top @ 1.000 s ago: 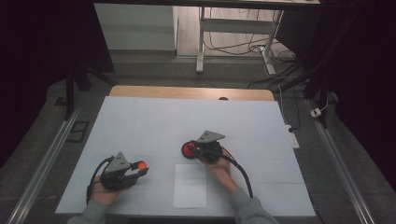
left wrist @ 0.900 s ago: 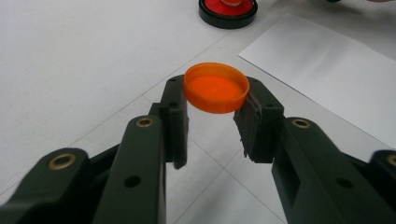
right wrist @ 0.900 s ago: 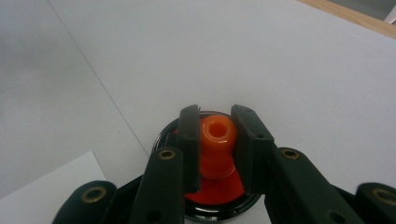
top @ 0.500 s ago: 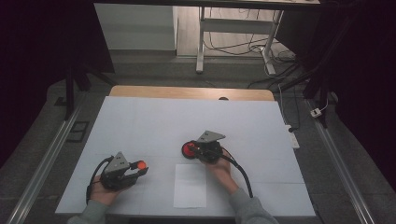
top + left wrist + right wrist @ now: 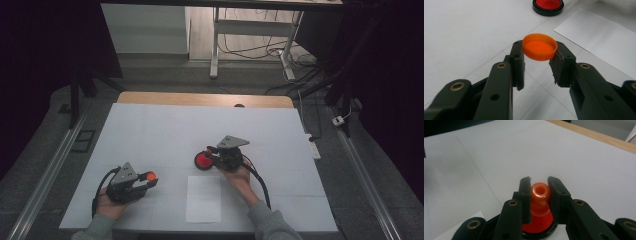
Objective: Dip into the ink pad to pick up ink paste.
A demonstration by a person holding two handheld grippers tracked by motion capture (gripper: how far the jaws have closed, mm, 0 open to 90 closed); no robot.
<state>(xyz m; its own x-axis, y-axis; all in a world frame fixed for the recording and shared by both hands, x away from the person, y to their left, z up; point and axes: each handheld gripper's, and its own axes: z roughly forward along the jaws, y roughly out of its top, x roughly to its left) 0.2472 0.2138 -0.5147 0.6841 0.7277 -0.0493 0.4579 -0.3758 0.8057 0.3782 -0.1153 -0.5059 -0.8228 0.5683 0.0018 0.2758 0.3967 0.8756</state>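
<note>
Centrally, on the white table cover (image 5: 165,130), the right gripper (image 5: 214,155) stands clamped on the neck of an orange-red funnel-shaped piece (image 5: 539,195), whose wide black-rimmed base (image 5: 202,161) rests on the cover. In the right gripper view both jaws press the narrow spout from either side, its open mouth facing up. Nearer the left front corner, the left gripper (image 5: 148,181) is closed on a small orange cap (image 5: 539,47), held by its rim between the jaw tips, hollow side up, clear of the surface. A blank white sheet of paper (image 5: 203,198) lies between the two hands, just beside the base. No writing or brand mark can be read on any item. Broad bare cover extends toward the wooden far edge (image 5: 200,99) and to both sides; the front edge lies close to the forearms.
</note>
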